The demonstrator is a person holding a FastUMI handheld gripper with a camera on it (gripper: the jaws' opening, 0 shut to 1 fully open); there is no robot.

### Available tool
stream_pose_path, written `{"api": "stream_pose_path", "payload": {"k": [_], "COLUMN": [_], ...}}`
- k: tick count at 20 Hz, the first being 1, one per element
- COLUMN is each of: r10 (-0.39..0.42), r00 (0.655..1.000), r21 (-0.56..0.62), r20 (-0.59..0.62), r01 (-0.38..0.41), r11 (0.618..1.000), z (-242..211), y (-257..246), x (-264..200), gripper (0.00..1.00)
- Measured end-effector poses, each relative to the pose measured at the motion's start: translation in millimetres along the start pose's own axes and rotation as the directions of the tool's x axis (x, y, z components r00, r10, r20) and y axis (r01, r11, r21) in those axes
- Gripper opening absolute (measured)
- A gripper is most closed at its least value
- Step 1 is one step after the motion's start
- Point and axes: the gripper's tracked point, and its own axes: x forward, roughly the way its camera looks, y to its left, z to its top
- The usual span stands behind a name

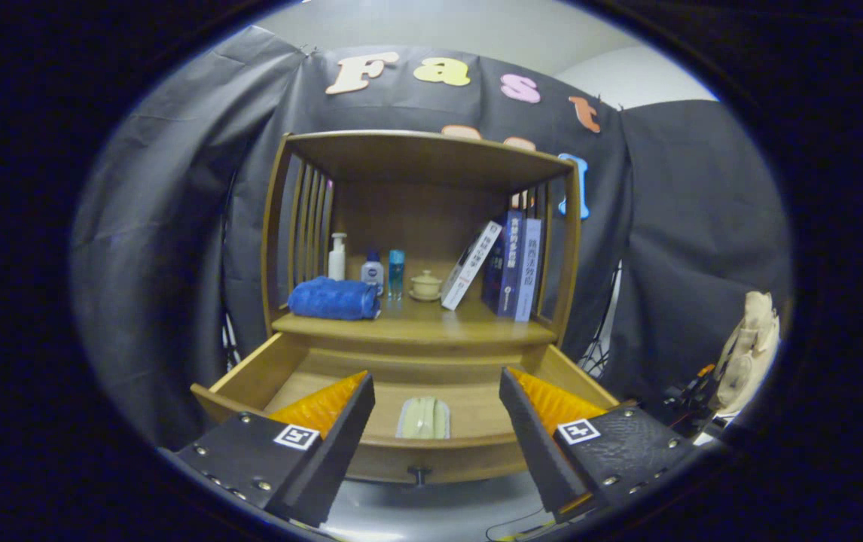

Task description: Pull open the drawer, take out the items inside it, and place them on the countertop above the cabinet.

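Hovering above the front rail of the pulled-out drawer (247,376), fingers (326,410) spread wide apart, gripping nothing, gripper (435,399) aimed at the wooden cabinet (420,169). Between the fingers and just ahead of them, lying on the drawer floor against the front rail near its middle: a pale green folded item (423,418), ridged along its length, untouched by either finger. Below that rail, on the drawer's outer face, a small dark knob (419,474).

Beyond the drawer, the countertop (431,320) of the cabinet, roofed by a wooden top board and flanked by slatted sides. At the countertop's left front corner, a rolled blue towel (333,298), lying on its side. Behind the towel, toward the back left: a white pump bottle (336,257) standing upright, then just beside it a short bottle with a dark blue cap (373,272), then a slim clear blue bottle (396,272), all upright in a row. Near the middle of the back edge, a small cream lidded cup on a saucer (425,285). Toward the right side, a white book (471,265) tilted, leaning against a group of upright dark blue books (516,263) pressed to the right slats.

Behind the cabinet, dark cloth walls. Off to the right, well apart from the cabinet, a beige cloth bag (749,350) hanging.
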Motion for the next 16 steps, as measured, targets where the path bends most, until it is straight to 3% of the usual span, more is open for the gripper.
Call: {"api": "stream_pose_path", "payload": {"k": [5, 9, 16], "r10": [-0.004, -0.055, -0.036], "r00": [1.0, 0.998, 0.971], "r21": [-0.002, -0.036, -0.074], "r20": [-0.021, -0.027, -0.235], "r01": [0.004, 0.054, 0.019], "r11": [1.0, 0.998, 0.997], "z": [14.6, 23.8, -36.8], "y": [20.7, 18.2, 20.1], "x": [27.7, 48.0, 94.7], "gripper": [0.99, 0.99, 0.99]}}
